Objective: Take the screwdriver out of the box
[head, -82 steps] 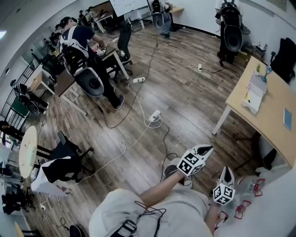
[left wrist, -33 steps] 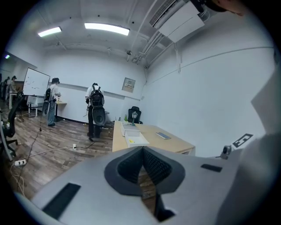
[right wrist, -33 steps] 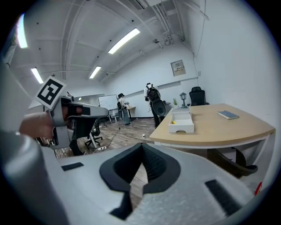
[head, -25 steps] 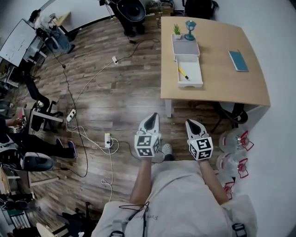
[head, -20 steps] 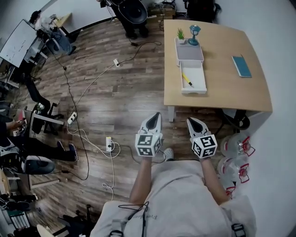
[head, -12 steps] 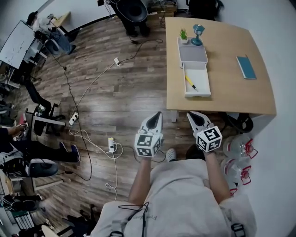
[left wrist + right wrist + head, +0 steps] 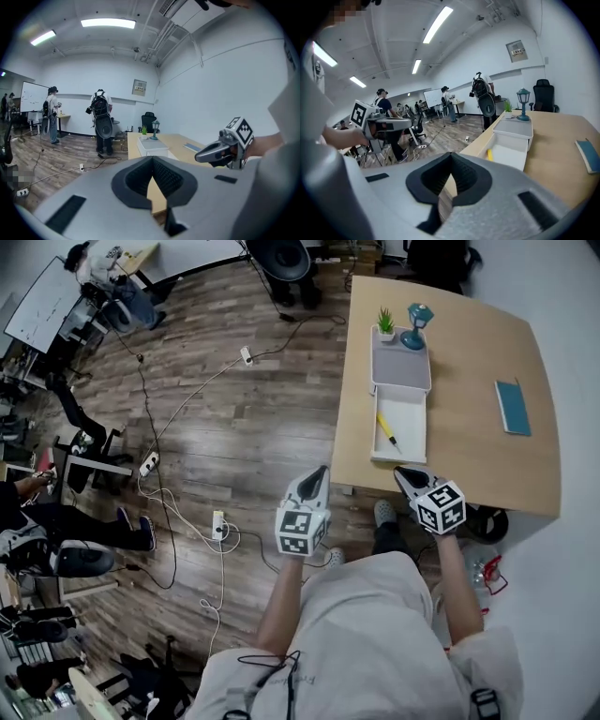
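A white open box [image 7: 411, 424] lies on the wooden table [image 7: 469, 456], with a yellow-handled screwdriver [image 7: 386, 429] inside along its left side. In the right gripper view the box [image 7: 509, 151] and screwdriver [image 7: 490, 153] lie just ahead. My right gripper [image 7: 402, 472] is shut and empty at the table's near edge, just short of the box. The left gripper [image 7: 319, 472] hangs over the floor left of the table, its pads together with nothing between them. Each gripper shows in the other's view: right gripper [image 7: 220, 152], left gripper [image 7: 386, 124].
A second white tray [image 7: 401, 362] adjoins the box at the far end, with a small plant [image 7: 385, 322] and a lamp [image 7: 416, 326] behind it. A teal book [image 7: 513, 407] lies right. Cables and power strips [image 7: 218, 522] cross the floor; people stand far off.
The table and box have come nearer in the head view. Both grippers moved toward the table; the right one now reaches its near edge and has turned toward the box.
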Demonstrator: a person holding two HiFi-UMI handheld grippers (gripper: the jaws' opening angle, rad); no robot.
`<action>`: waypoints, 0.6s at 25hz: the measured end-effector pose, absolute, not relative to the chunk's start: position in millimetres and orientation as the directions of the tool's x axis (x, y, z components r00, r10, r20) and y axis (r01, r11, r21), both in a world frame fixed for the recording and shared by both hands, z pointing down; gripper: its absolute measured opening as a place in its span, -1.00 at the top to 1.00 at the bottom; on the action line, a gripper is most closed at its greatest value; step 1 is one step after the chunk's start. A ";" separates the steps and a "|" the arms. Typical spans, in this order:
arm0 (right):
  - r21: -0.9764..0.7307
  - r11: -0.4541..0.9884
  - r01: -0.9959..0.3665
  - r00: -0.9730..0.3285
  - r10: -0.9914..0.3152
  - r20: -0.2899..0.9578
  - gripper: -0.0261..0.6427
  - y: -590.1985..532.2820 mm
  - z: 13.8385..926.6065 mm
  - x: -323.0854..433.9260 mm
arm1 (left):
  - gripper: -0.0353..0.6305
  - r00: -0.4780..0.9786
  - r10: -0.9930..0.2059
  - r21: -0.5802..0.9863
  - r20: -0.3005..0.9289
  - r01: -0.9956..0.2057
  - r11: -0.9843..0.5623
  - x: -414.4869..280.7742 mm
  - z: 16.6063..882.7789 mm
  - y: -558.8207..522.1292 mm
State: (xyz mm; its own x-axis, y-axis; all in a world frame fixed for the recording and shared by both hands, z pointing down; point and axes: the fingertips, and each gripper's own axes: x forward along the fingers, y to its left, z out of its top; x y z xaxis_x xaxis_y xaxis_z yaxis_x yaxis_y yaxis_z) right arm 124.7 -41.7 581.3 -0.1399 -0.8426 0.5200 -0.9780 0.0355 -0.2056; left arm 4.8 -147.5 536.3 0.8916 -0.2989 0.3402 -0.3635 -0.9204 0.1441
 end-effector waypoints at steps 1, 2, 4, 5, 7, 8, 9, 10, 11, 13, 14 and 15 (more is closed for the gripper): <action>-0.190 0.052 -0.980 -0.149 -0.830 0.538 0.91 -44.7 584.4 135.8 | 0.88 0.888 -0.304 0.144 0.345 -0.370 -0.918 12.1 537.4 -147.7; -0.174 0.072 -0.982 -0.158 -0.818 0.553 0.90 -49.3 586.5 147.0 | 0.88 0.884 -0.310 0.145 0.349 -0.378 -0.915 19.3 538.2 -148.5; -0.140 0.121 -0.983 -0.181 -0.796 0.578 0.90 -60.4 589.1 167.4 | 0.88 0.877 -0.321 0.148 0.358 -0.393 -0.908 33.6 540.2 -150.5; -0.126 0.147 -0.981 -0.193 -0.785 0.588 0.90 -66.2 590.8 176.2 | 0.88 0.874 -0.327 0.149 0.361 -0.400 -0.904 40.1 541.5 -151.5; -0.100 0.193 -0.976 -0.213 -0.762 0.612 0.90 -78.0 597.5 192.5 | 0.88 0.867 -0.340 0.149 0.365 -0.415 -0.898 51.0 544.5 -153.7; -0.079 0.216 -0.973 -0.217 -0.750 0.625 0.90 -84.2 602.3 201.1 | 0.88 0.862 -0.348 0.147 0.368 -0.423 -0.894 56.1 546.1 -155.0; -0.048 0.246 -0.968 -0.219 -0.737 0.640 0.90 -90.4 607.3 209.9 | 0.88 0.858 -0.356 0.146 0.370 -0.432 -0.890 61.3 547.5 -156.0; -0.008 0.285 -0.959 -0.220 -0.724 0.654 0.90 -96.2 611.7 217.9 | 0.88 0.854 -0.363 0.145 0.372 -0.440 -0.886 66.4 549.0 -156.2; 0.037 0.333 -0.942 -0.225 -0.712 0.665 0.90 -101.6 615.2 223.8 | 0.88 0.851 -0.368 0.146 0.374 -0.446 -0.883 70.8 550.3 -155.6; 0.118 0.446 -0.887 -0.250 -0.680 0.689 0.90 -111.0 621.3 227.9 | 0.88 0.845 -0.371 0.145 0.387 -0.452 -0.880 75.1 553.0 -154.0; 0.150 0.504 -0.851 -0.265 -0.658 0.705 0.90 -115.1 624.8 227.7 | 0.88 0.840 -0.372 0.142 0.396 -0.456 -0.879 75.6 554.0 -153.9; 0.176 0.560 -0.810 -0.281 -0.633 0.721 0.90 -119.0 628.1 228.0 | 0.88 0.834 -0.375 0.139 0.404 -0.461 -0.876 76.7 554.7 -154.2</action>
